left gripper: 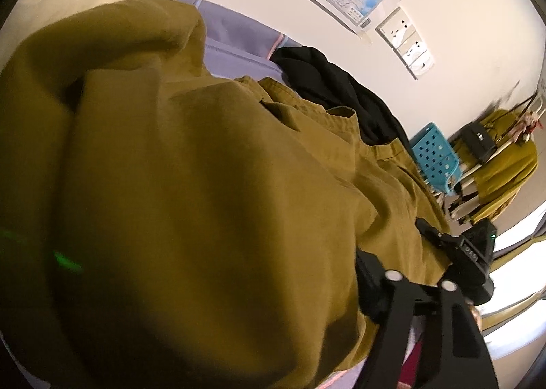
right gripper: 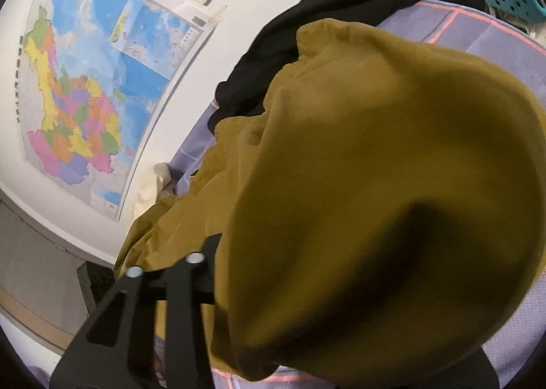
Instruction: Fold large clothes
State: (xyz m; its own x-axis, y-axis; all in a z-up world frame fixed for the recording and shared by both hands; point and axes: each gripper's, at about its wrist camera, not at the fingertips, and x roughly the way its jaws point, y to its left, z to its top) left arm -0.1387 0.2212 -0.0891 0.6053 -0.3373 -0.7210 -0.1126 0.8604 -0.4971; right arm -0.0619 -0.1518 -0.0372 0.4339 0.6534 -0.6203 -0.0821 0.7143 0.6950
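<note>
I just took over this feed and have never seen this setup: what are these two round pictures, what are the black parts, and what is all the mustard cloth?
Each round picture comes from a fisheye camera on a hand-held claw, looking along its two fingers. There is no robot arm; a person holds both. The left claw and the right claw are the black parts. The mustard garment drapes close over both lenses, so whether either claw pinches it cannot be told. It lies on a lavender sheet beside a black garment. Behind are a wall map, wall sockets and a teal perforated chair.
</note>
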